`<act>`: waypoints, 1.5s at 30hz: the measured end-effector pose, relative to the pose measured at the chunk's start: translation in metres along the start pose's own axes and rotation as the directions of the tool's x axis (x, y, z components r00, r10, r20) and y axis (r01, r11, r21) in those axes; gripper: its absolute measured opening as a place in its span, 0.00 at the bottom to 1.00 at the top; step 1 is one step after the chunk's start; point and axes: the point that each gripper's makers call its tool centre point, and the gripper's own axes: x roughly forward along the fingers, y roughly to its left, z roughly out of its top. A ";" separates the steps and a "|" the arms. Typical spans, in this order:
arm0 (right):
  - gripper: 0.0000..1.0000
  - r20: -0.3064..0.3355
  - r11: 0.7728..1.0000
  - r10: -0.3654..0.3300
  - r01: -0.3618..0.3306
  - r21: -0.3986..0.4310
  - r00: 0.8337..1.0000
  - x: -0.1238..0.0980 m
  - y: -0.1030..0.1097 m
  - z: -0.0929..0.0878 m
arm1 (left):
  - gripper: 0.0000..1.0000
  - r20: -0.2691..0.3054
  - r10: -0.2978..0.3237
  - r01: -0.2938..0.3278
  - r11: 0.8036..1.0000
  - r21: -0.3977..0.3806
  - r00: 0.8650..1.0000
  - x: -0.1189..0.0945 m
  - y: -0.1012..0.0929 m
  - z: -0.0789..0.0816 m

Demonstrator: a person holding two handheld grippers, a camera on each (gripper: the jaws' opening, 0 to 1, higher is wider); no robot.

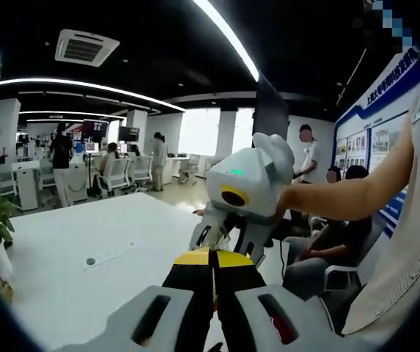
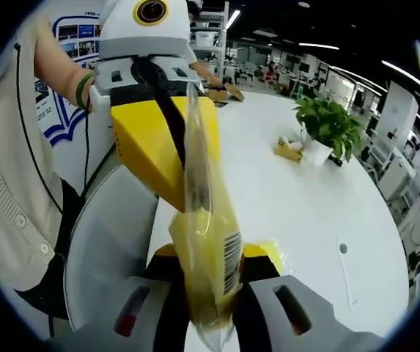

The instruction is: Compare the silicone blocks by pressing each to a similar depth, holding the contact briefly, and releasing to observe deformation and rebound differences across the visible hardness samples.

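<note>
Where the left gripper view looks: across a plain white table top (image 1: pixel 78 293) in an open office, with people standing and sitting far behind.
Left gripper (image 1: pixel 211 258): black jaws with yellow tips, pressed together; I cannot tell whether anything thin lies between them.
Right gripper (image 1: pixel 223 238): white body, tips pointing down just above the left tips, carried on a bare forearm (image 1: pixel 341 194).
Right gripper view, task's thing: a clear plastic pouch with yellow contents and a barcode label (image 2: pixel 208 242), upright and edge-on, above the table's near edge (image 2: pixel 305 220).
Right gripper (image 2: pixel 213 258): jaws pinching the pouch's lower part.
Left gripper (image 2: pixel 174 192): broad yellow jaws close together beside the pouch's upper edge.
Hard to make out: the yellow contents' shape; the pouch hides the contact at its top edge.
Beyond: a green potted plant (image 2: pixel 327 128).
</note>
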 end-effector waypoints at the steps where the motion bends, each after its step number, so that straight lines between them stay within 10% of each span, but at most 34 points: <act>1: 0.14 0.005 1.000 0.000 0.000 0.005 1.000 0.000 0.000 0.001 | 0.00 0.002 0.001 -0.001 1.000 0.002 1.000 0.000 0.000 0.001; 45: 0.22 0.027 0.999 0.016 -0.015 -0.030 0.999 0.007 -0.003 0.006 | 0.00 -0.003 0.027 -0.027 1.000 -0.007 1.000 -0.006 0.005 0.000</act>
